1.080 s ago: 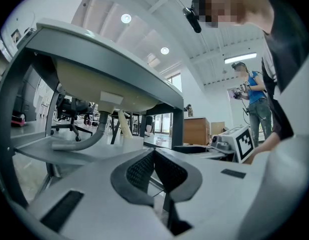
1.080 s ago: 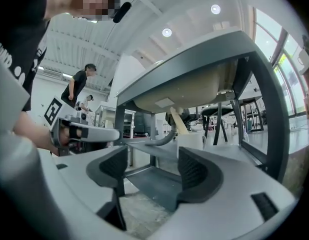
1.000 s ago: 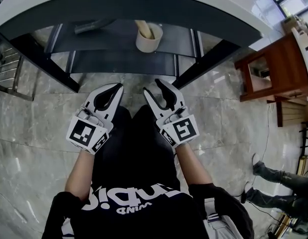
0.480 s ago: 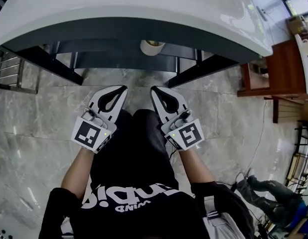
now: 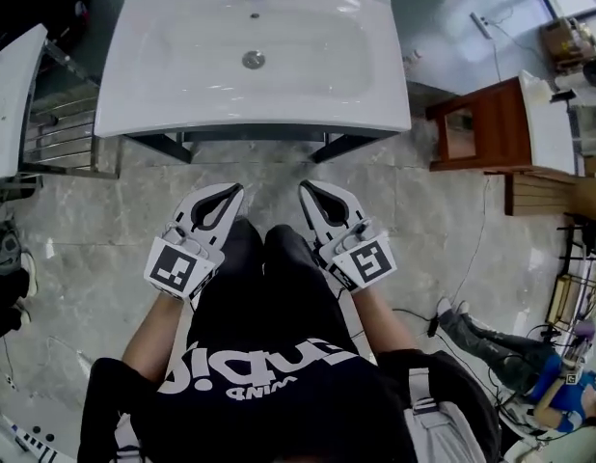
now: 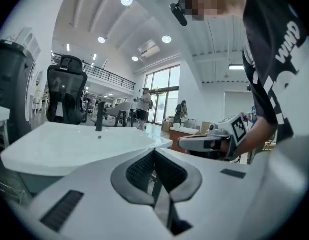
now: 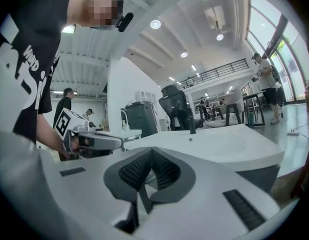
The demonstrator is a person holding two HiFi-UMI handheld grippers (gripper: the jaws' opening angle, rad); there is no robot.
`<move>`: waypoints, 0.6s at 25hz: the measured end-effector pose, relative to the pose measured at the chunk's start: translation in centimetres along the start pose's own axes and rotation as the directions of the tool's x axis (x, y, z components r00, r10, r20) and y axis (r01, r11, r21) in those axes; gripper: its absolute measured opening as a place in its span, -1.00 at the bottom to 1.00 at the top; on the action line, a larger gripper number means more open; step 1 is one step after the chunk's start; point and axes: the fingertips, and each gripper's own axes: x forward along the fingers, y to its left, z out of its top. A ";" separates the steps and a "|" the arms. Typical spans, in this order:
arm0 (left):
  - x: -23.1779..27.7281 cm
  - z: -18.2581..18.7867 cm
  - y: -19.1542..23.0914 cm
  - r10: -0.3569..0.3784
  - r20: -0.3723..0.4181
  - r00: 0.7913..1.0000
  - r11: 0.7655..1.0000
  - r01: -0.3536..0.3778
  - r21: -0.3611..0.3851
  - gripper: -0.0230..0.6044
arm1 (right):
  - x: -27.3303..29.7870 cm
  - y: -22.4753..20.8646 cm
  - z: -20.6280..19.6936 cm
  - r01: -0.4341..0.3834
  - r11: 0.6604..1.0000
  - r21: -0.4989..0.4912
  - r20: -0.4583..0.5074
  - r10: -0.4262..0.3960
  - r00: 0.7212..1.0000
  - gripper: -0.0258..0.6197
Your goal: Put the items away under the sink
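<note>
Left claw, right claw both pinched together, empty, near sink. Stowing looks done; nothing visible to grab.

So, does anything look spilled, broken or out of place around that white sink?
Nothing stands out. The white rectangular sink basin looks bare, level and undamaged. The left tool and right tool are both shut, holding nothing.
</note>
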 end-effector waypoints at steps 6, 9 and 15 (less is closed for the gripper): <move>-3.2 9.7 -1.7 -0.029 -0.010 1.000 0.999 0.029 0.019 -0.87 | -2.7 2.5 8.8 0.051 0.998 0.032 -0.004 -0.050 0.999 -0.86; -3.5 11.8 -2.5 -0.054 0.000 0.999 0.998 0.054 0.020 -0.87 | -3.0 2.5 11.2 0.086 0.995 0.045 0.026 -0.087 0.996 -0.86; -2.8 14.8 -3.2 -0.077 0.040 0.996 0.997 0.076 0.026 -0.87 | -2.8 2.7 14.9 0.076 0.997 0.001 0.083 -0.076 0.994 -0.86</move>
